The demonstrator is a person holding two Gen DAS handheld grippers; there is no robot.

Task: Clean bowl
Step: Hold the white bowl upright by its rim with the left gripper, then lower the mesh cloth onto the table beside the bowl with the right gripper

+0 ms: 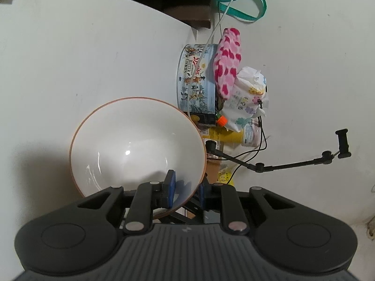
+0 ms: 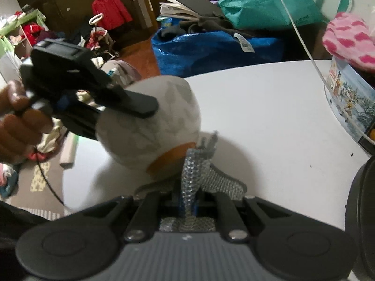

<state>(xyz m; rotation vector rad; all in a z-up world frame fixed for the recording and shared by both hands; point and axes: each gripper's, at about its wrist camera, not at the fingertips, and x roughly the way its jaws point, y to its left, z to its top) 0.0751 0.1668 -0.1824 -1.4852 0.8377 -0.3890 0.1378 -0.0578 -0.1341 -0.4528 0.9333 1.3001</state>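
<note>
One bowl [image 1: 137, 145] is being held tilted above the surface [image 1: 58, 58], near one tin [image 1: 198, 82]. Left tool [image 1: 185, 187] is pinching its rim; right tool [image 2: 188, 205] is pinching one scrubber [image 2: 199, 175] touching its base.

A: What carries the objects?
B: A white tabletop [image 2: 269, 107] with a curved edge, bare over most of its surface apart from a few small dark specks.

A: What rests directly on it?
B: At the far side, a round cookie tin [image 1: 196, 79] printed with a winter scene. Beside the tin stands a cluster of packets [image 1: 243, 103] and a yellow container [image 1: 225, 137].

A: Anything else?
B: A black jointed stand [image 1: 264, 165] is near that cluster; its foot cannot be made out.
</note>
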